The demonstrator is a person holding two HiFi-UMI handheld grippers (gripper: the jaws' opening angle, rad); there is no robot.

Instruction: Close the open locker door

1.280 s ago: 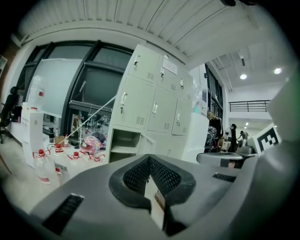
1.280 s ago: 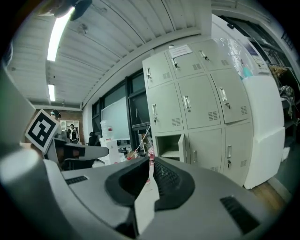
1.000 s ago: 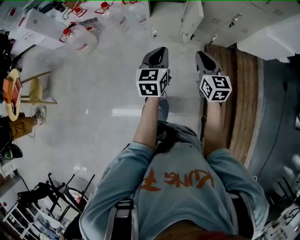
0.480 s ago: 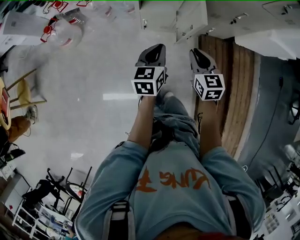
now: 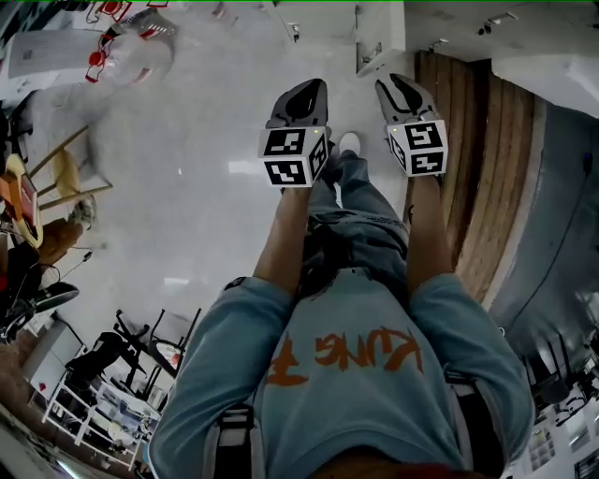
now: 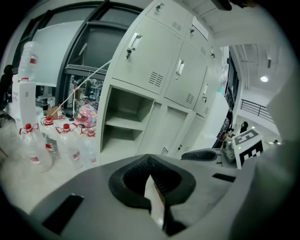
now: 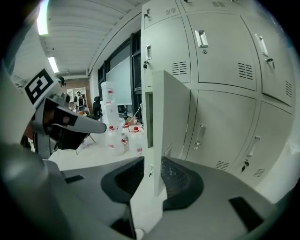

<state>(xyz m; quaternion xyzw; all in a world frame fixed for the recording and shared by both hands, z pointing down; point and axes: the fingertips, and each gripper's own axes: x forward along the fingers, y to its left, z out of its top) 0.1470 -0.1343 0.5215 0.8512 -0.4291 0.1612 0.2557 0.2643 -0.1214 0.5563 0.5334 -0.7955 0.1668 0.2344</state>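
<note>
The bank of pale grey lockers [image 5: 440,28] lies along the top of the head view. One lower door [image 5: 379,37] stands swung out toward me. In the right gripper view that open door [image 7: 171,117] rises edge-on straight ahead, in line with the jaw gap but beyond the tips. The left gripper view faces the open compartment [image 6: 125,123] with its shelf. My left gripper [image 5: 301,94] [image 6: 150,161] is shut and holds nothing. My right gripper [image 5: 401,92] [image 7: 152,164] is slightly open and empty, just short of the door.
Several red-capped water bottles [image 6: 37,145] [image 7: 112,136] stand on the floor left of the lockers. A wooden slatted platform [image 5: 477,168] runs along the right. A chair [image 5: 65,178] and a wire rack [image 5: 103,412] stand at the left.
The person has stepped toward the lockers, carrying both grippers forward. A white shoe now shows between them, and the open door sits closer to the right gripper.
</note>
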